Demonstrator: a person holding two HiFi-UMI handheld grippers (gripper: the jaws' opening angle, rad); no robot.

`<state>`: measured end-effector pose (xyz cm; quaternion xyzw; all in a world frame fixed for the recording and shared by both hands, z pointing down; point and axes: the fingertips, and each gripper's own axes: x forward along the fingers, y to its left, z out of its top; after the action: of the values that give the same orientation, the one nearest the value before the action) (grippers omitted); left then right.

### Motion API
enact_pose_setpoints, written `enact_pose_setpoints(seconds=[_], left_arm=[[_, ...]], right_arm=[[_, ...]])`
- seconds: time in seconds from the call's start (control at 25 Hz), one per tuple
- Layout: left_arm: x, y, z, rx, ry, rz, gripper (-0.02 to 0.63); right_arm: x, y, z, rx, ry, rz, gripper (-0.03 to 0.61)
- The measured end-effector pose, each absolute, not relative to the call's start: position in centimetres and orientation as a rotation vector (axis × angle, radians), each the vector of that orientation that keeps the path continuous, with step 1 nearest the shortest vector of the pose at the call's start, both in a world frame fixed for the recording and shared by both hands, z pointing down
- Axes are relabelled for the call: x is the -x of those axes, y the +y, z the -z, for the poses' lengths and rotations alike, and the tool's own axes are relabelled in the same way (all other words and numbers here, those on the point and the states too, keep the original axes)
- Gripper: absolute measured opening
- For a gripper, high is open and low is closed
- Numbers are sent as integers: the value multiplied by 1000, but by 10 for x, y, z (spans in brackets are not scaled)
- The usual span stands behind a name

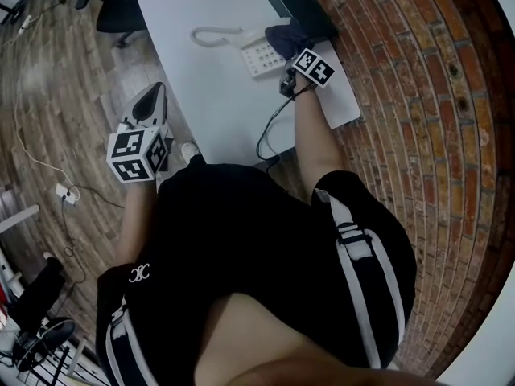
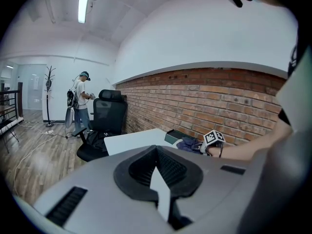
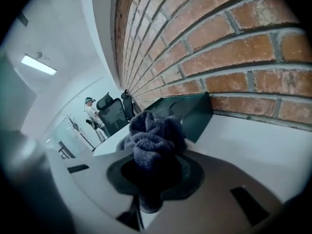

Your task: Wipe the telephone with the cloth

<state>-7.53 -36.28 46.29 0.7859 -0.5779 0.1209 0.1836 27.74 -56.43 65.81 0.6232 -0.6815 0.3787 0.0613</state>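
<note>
cloth (image 3: 156,130) bunched in my right claw (image 3: 148,172) by the telephone (image 1: 261,55); left claw (image 2: 158,177) pinched shut, empty. nothing braces the phone, so wiping may skid it across the tabletop (image 1: 209,103).

Free room on the table (image 1: 193,87).
I see its near left part bare; telephone (image 1: 259,57), dark box (image 1: 299,5) and brick wall (image 1: 418,87) crowd the far right, where my right gripper (image 3: 147,177) holds the cloth (image 3: 155,135).

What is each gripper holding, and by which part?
Right gripper: the dark blue cloth, pinched at a bunched fold. Left gripper: nothing, jaws shut.
</note>
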Motion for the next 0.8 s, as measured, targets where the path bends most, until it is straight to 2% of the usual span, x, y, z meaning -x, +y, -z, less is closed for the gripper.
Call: enact_pose_setpoints(seconds=[0.16,0.48,0.8], left_arm=[[68,-361,-462,-2237,-1609,-353,-6],[70,-354,-465,-2219,-1623,-360,-6],[62,-355,-467,-2223,-1614,-349,-6]], right_arm=[[-245,-552,-666,-1839,-2069,-1092,46],[-233,-541,-670,-1863,-2045,-1077,46],[-183,-513,-684,-1624,-2094,-991,46]])
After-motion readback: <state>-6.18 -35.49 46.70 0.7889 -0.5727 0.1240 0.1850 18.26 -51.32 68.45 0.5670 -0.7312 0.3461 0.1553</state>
